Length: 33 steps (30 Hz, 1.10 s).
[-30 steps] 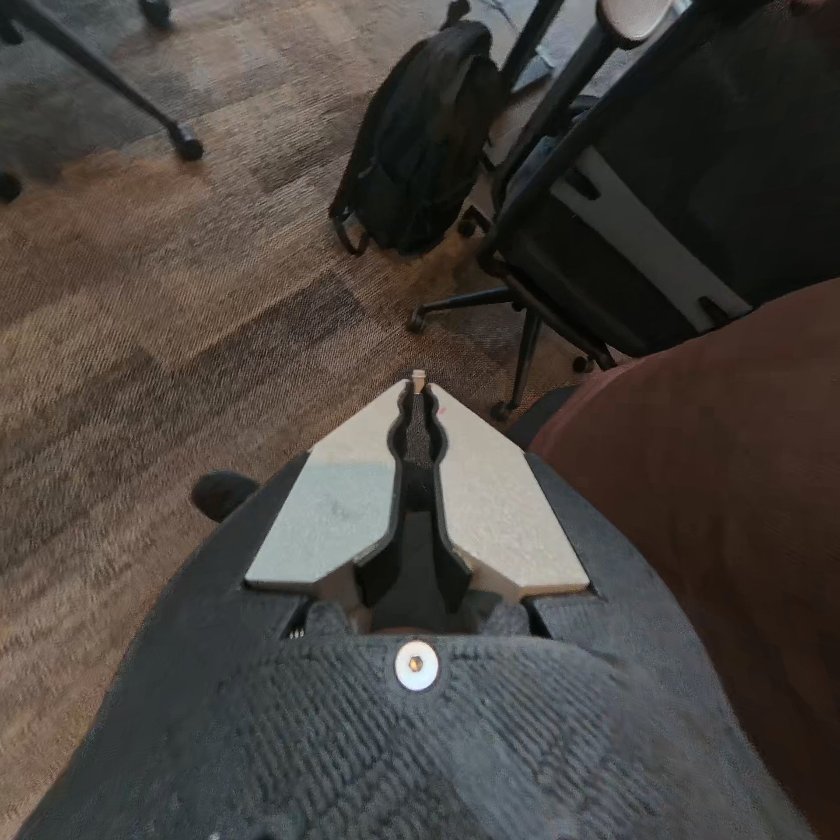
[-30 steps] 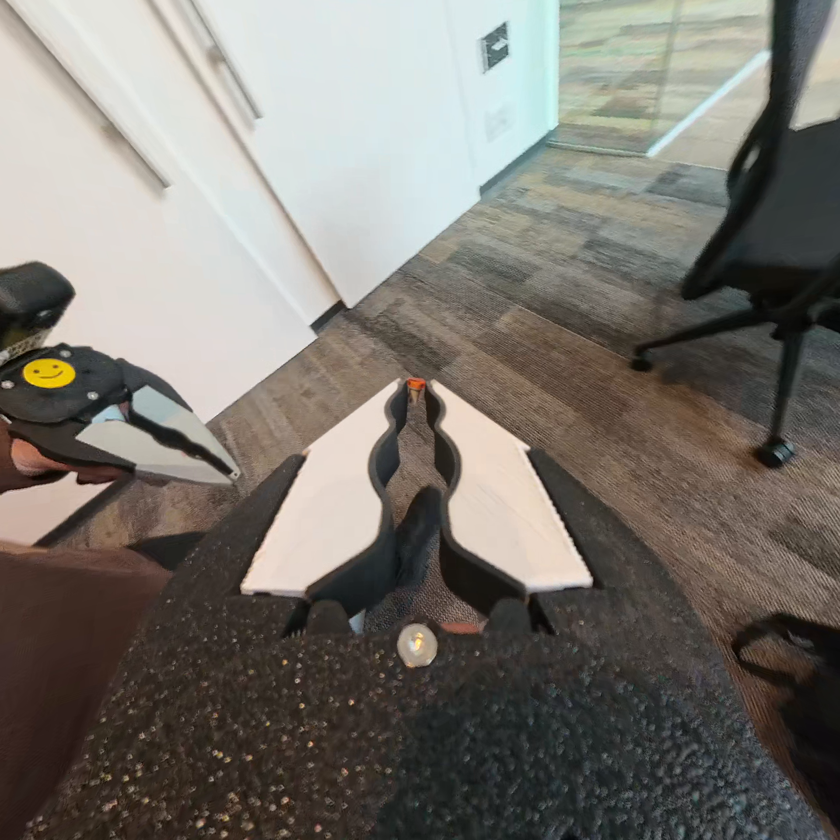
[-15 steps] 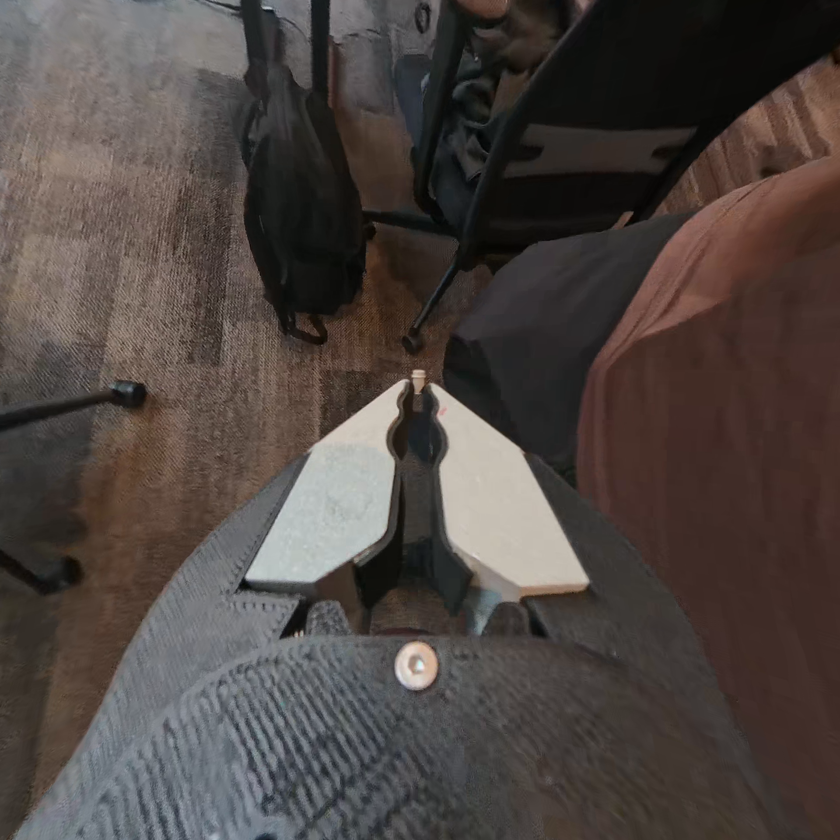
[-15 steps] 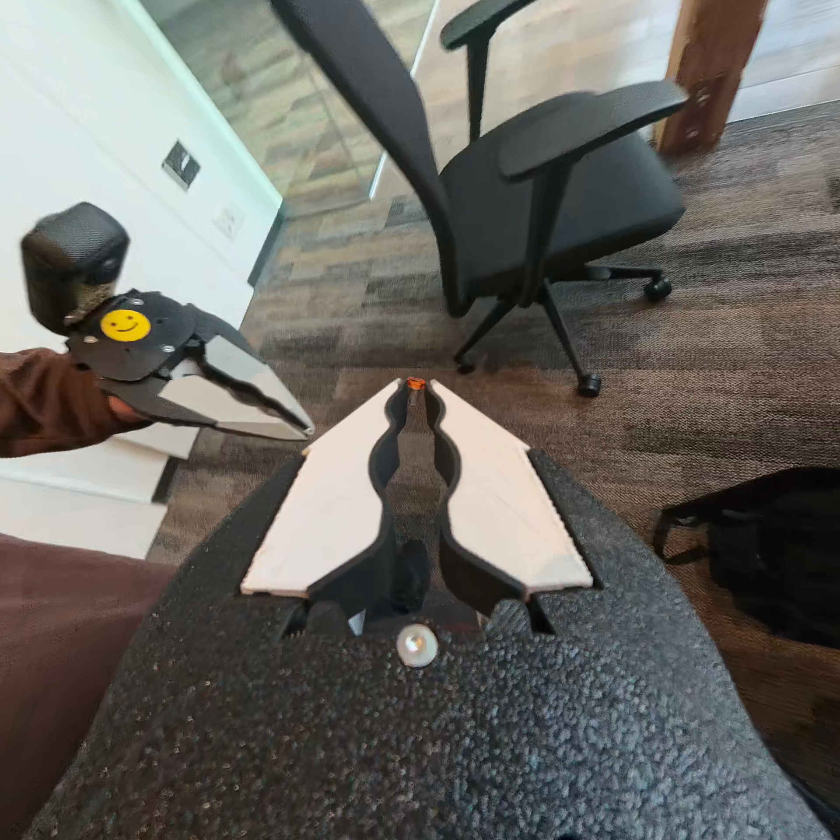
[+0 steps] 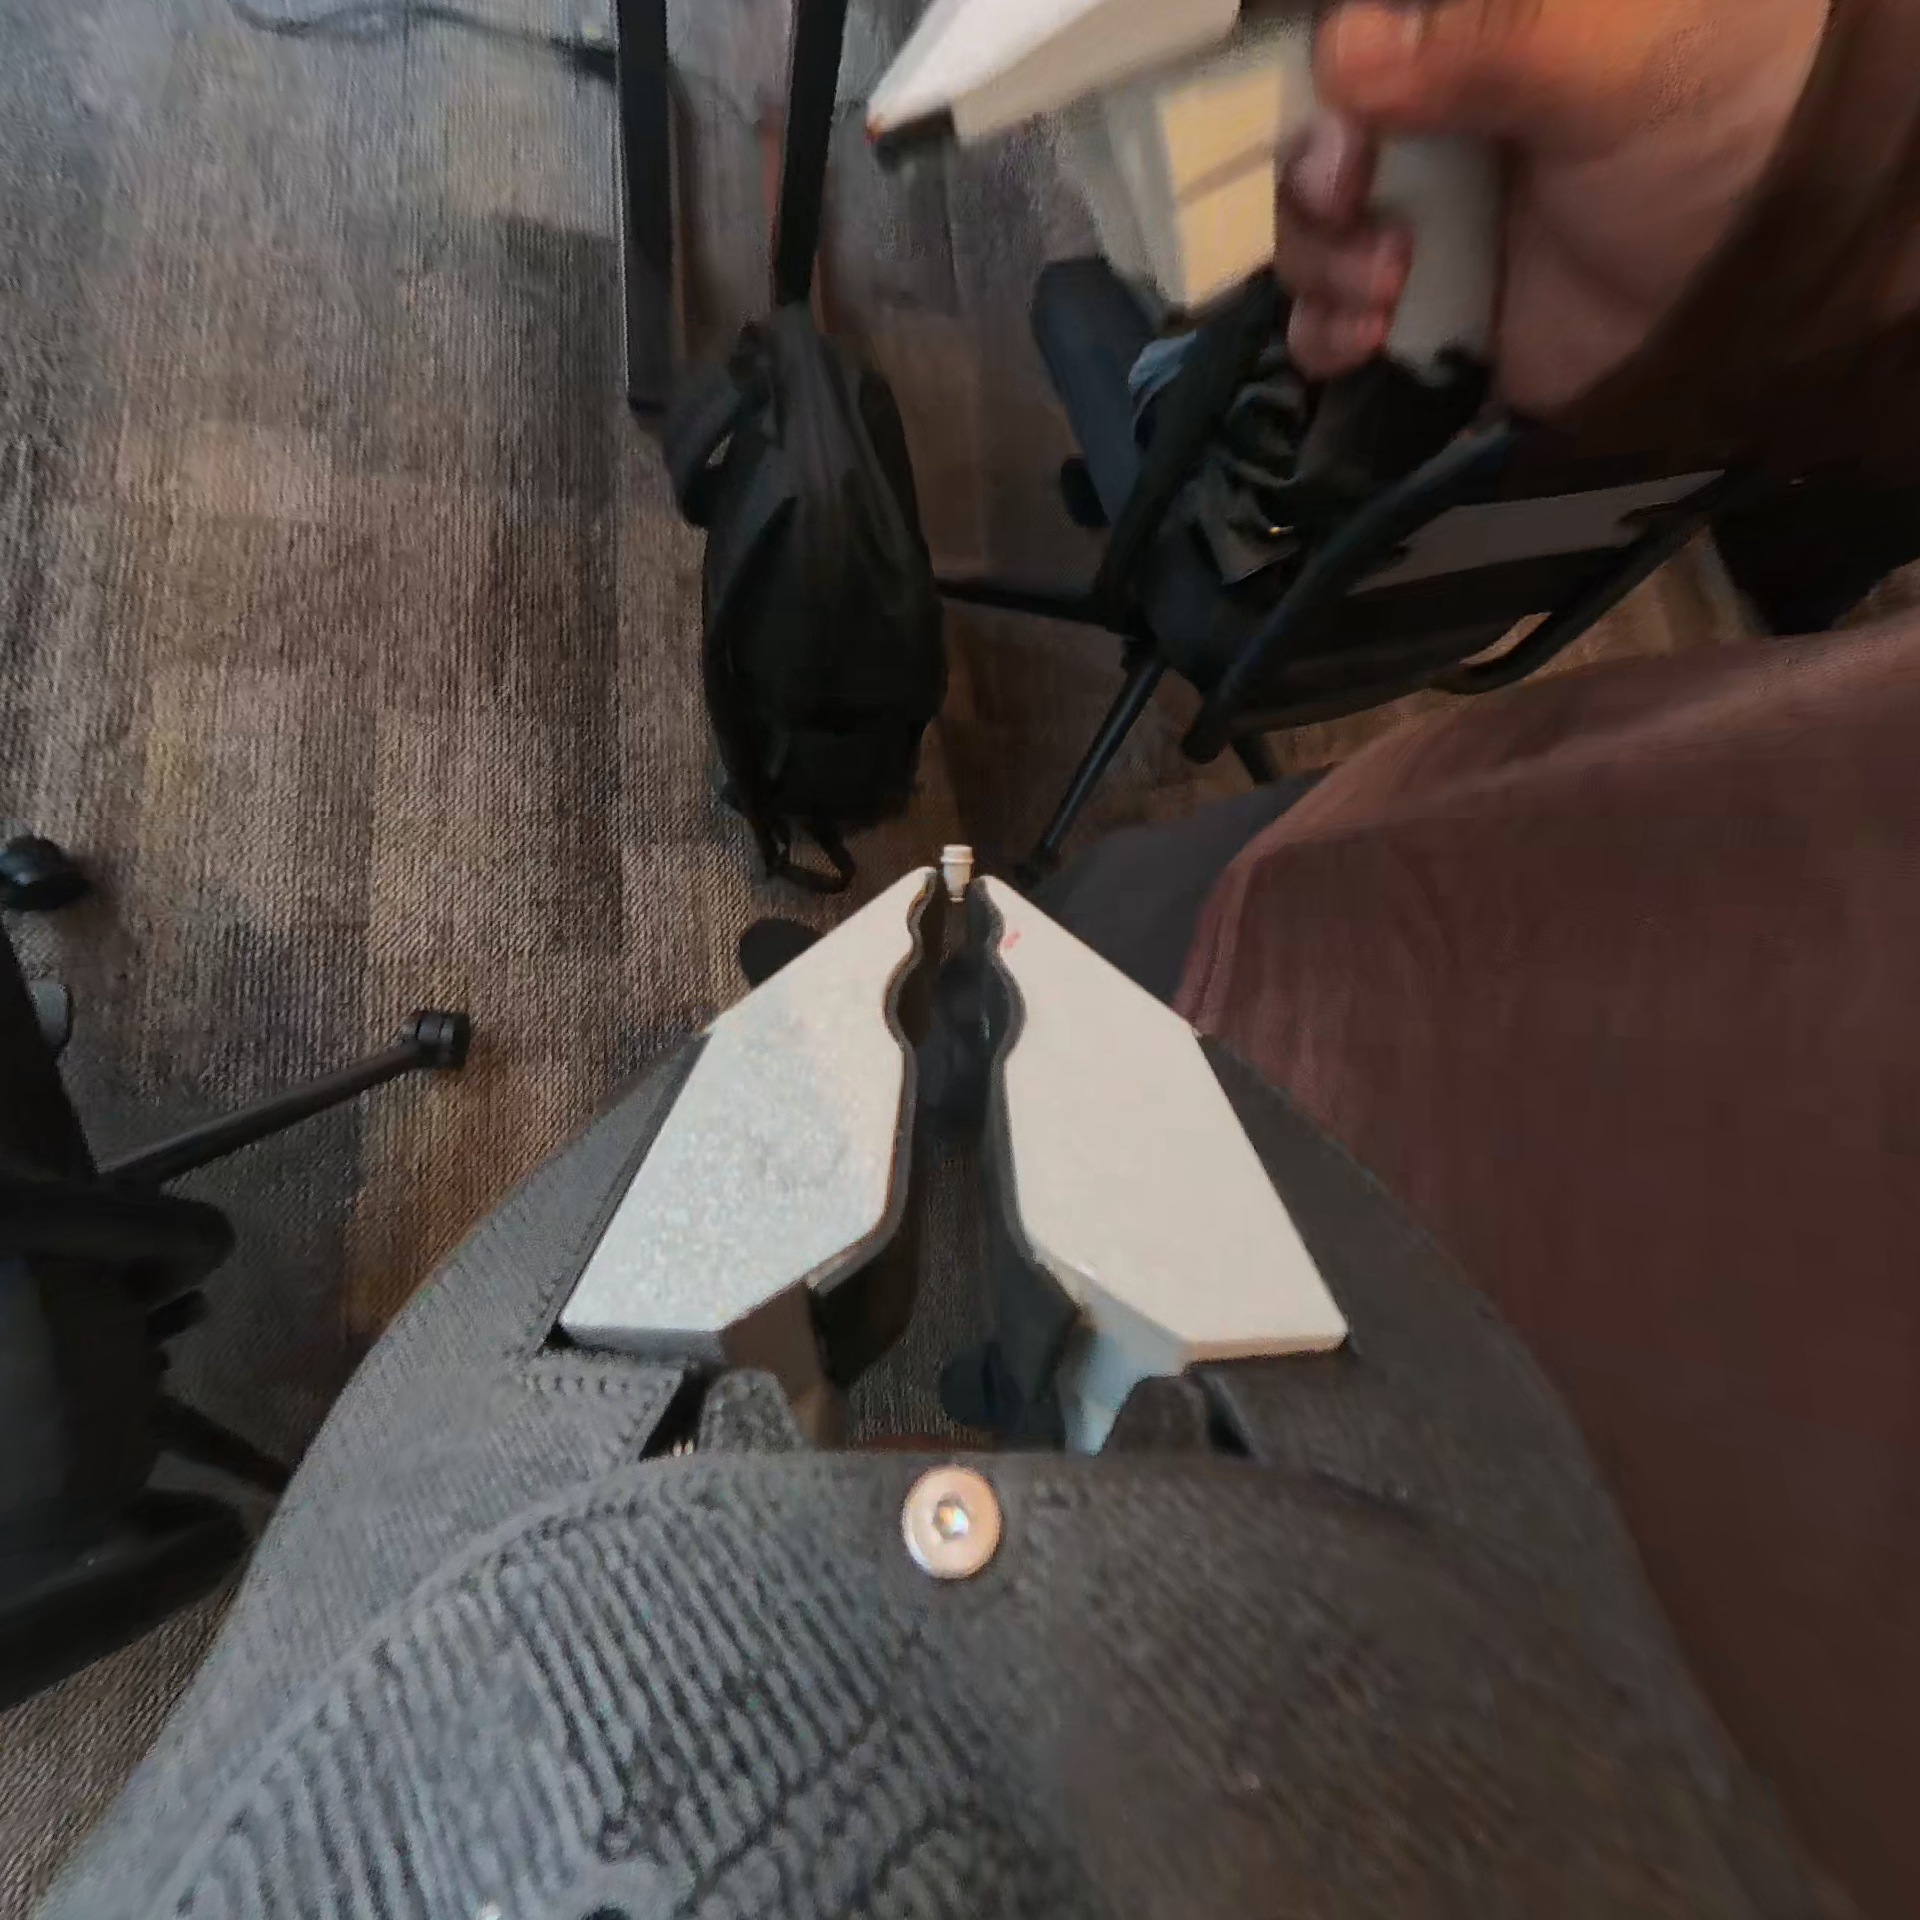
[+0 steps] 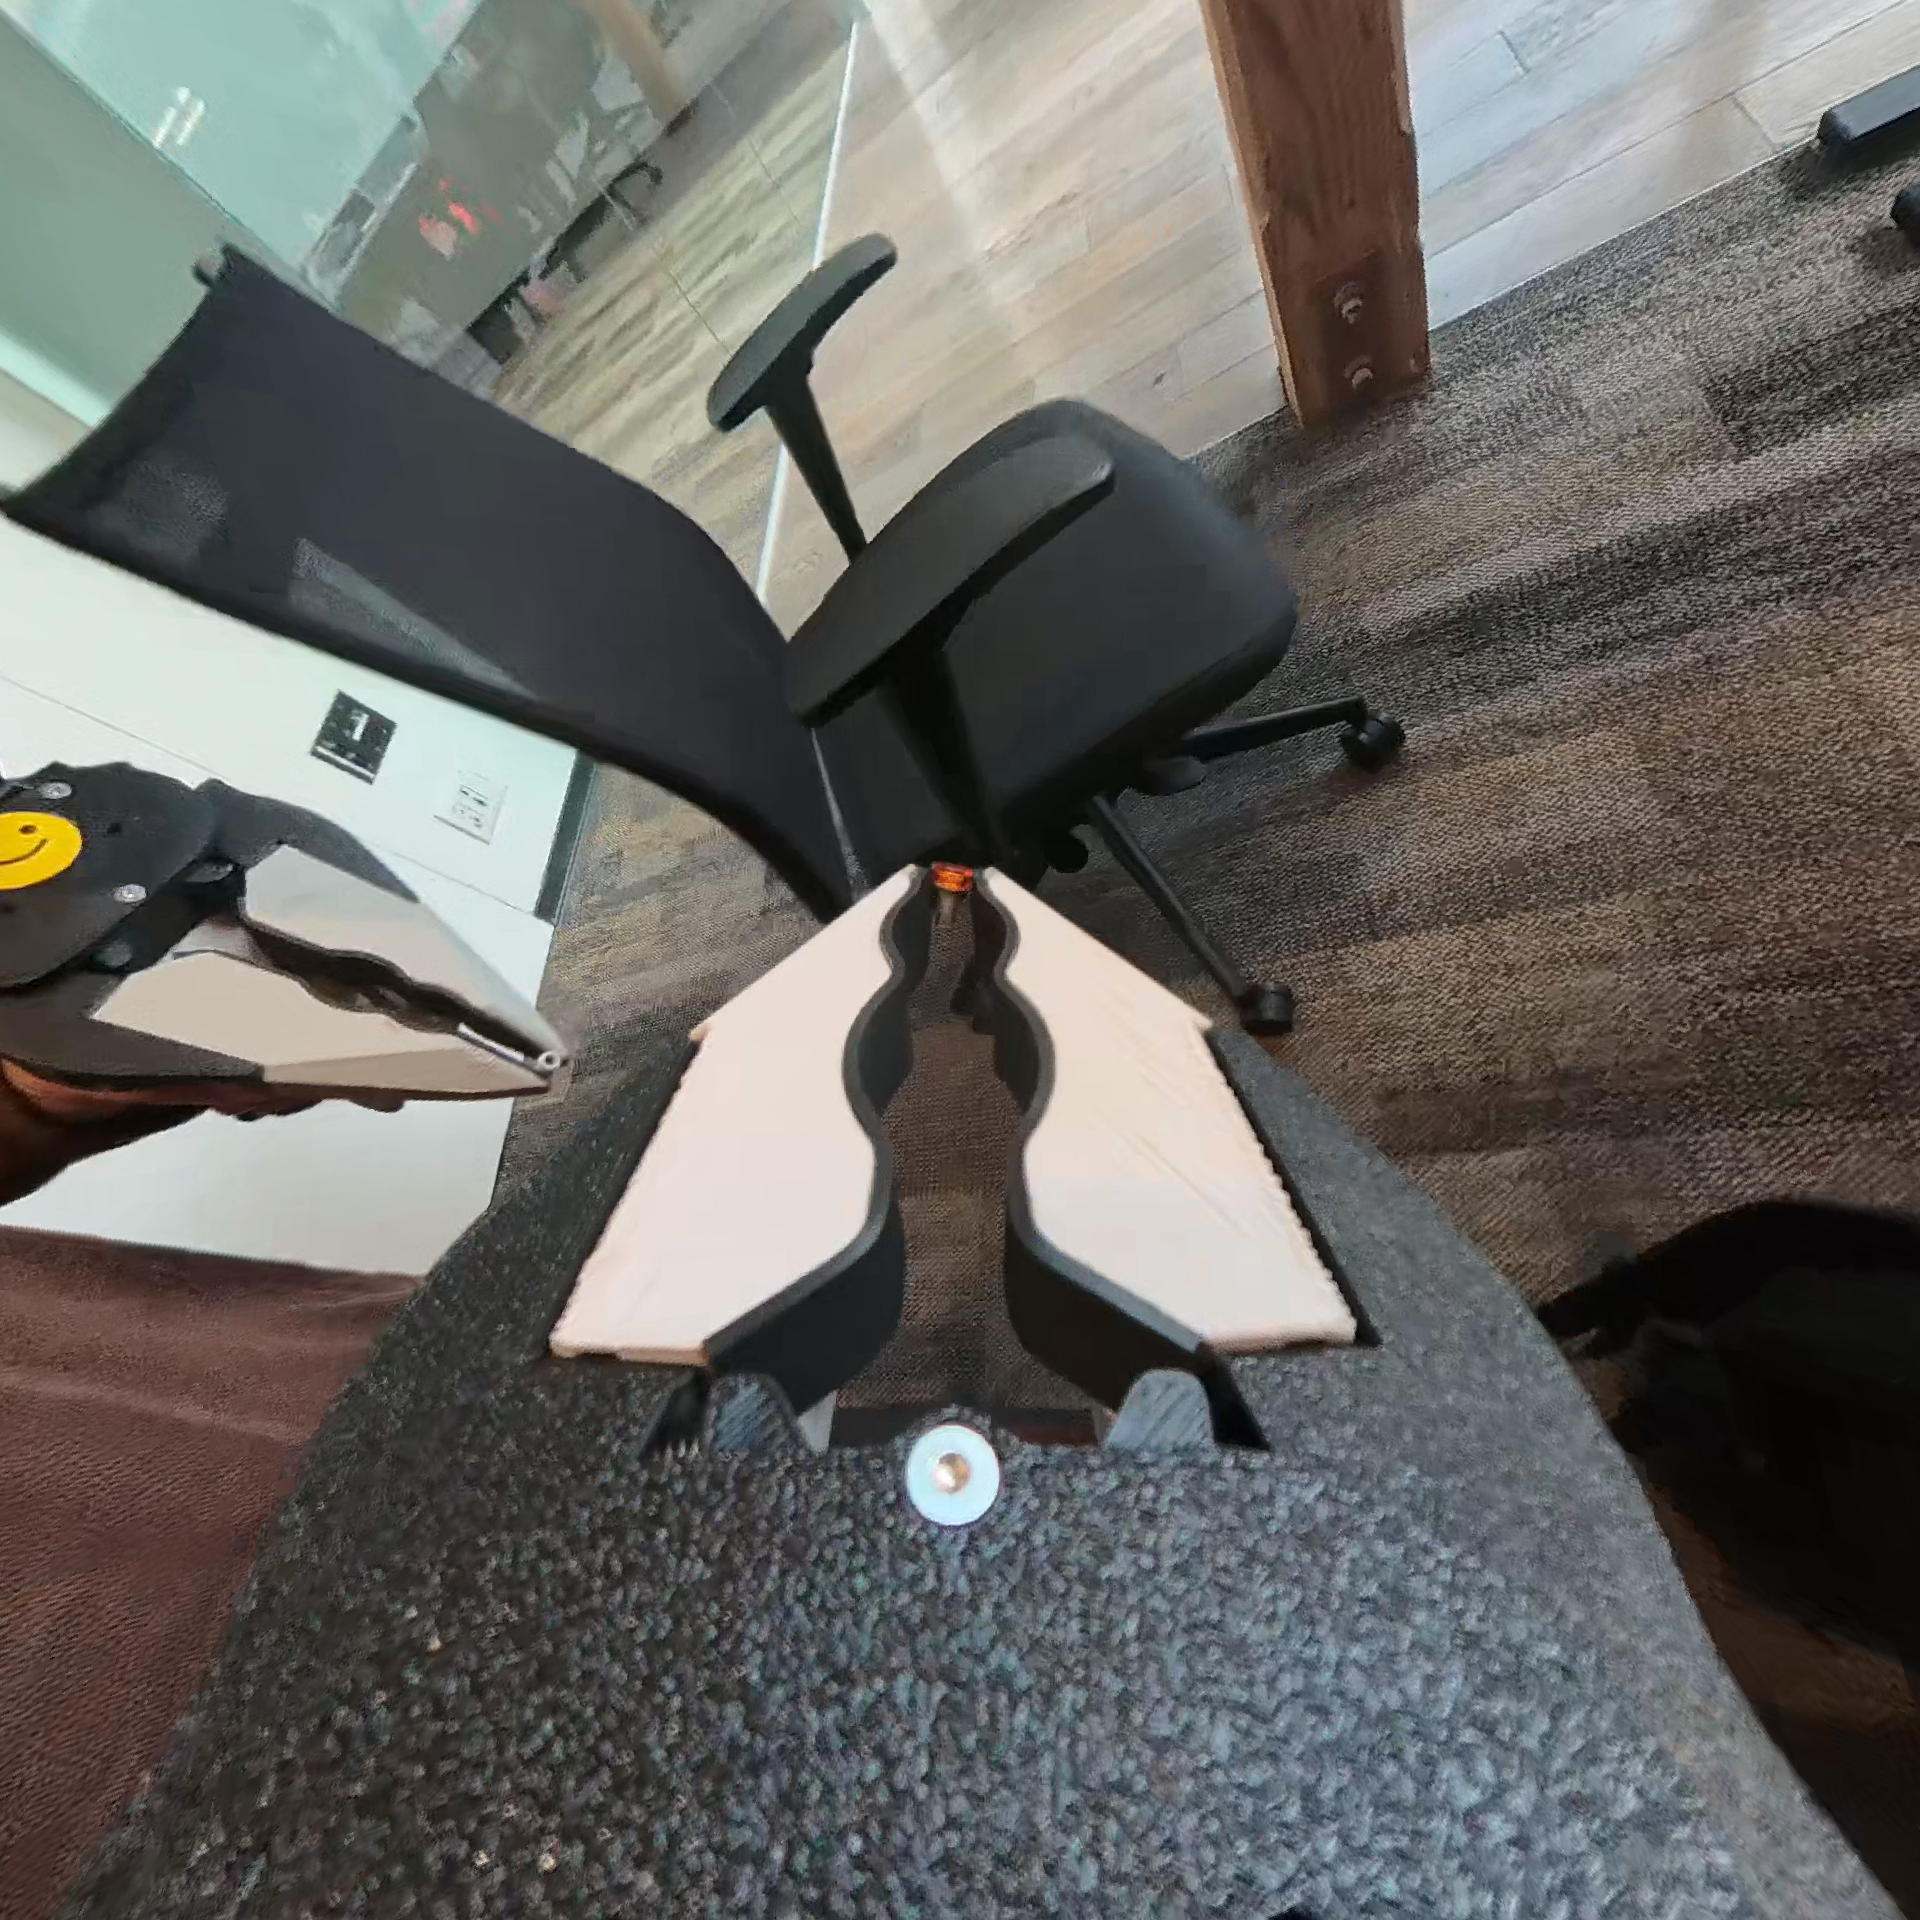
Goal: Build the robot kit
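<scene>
Two grippers: both held in the air above brown-grey carpet, neither pinching anything.
Left gripper: jaws pressed together at the tips, nothing between them; it points down at the floor, with a black backpack standing on the carpet just beyond its tip.
Right of it: a brown garment close alongside; farther off, a black chair with dark clothing on its seat.
Upper right, left wrist view: a hand, blurred, gripping the pale handle of the other gripper.
Right gripper: jaws closed at the tips, empty; it points toward a black office chair on castors.
Behind the chair: a wooden post and a glass partition.
Left edge, right wrist view: the left gripper again, tips together, a yellow smiley sticker on its black body.
Lower right: a dark bag on the carpet.
</scene>
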Available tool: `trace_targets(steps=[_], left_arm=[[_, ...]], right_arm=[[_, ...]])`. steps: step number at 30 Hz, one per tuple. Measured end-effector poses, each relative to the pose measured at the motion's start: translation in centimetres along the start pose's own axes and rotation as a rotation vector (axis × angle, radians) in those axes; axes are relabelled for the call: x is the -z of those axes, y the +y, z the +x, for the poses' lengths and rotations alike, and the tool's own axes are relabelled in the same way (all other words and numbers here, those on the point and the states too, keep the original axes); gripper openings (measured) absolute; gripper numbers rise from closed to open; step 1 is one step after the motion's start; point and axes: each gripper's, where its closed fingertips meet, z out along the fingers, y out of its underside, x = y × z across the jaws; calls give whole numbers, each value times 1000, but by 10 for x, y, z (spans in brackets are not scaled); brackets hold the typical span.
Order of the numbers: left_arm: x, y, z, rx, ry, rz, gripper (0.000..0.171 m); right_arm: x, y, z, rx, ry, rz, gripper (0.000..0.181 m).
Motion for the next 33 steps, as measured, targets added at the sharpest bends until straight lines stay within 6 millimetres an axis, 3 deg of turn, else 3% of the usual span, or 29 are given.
trace_targets(steps=[4, 9, 16, 19, 23, 27, 31, 33], left_arm=[[-16, -49, -54, -16, -17, -41, 2], [-47, -129, -119, 35, -22, 30, 2], [-123, -188, -192, -7, 123, 3, 2], [-166, -229, -231, -71, 204, 9, 2], [-218, -316, -289, -173, 298, 15, 2], [-261, -434, -338, -366, 342, 28, 2], [-329, -529, -390, -484, 318, -42, 2], [-365, -572, -411, -498, 298, -71, 2]], right_arm=[[-12, -64, 66, 56, 13, 15, 6], [-13, -128, 157, -45, 97, 87, 7], [-28, -173, 258, -162, 255, 118, 7], [-31, -192, 299, -217, 338, 125, 7], [-25, -231, 352, -263, 484, 108, 7], [-19, -305, 401, -228, 584, 181, 6], [-20, -373, 461, -228, 629, 268, 7], [-23, -400, 501, -187, 658, 242, 6]])
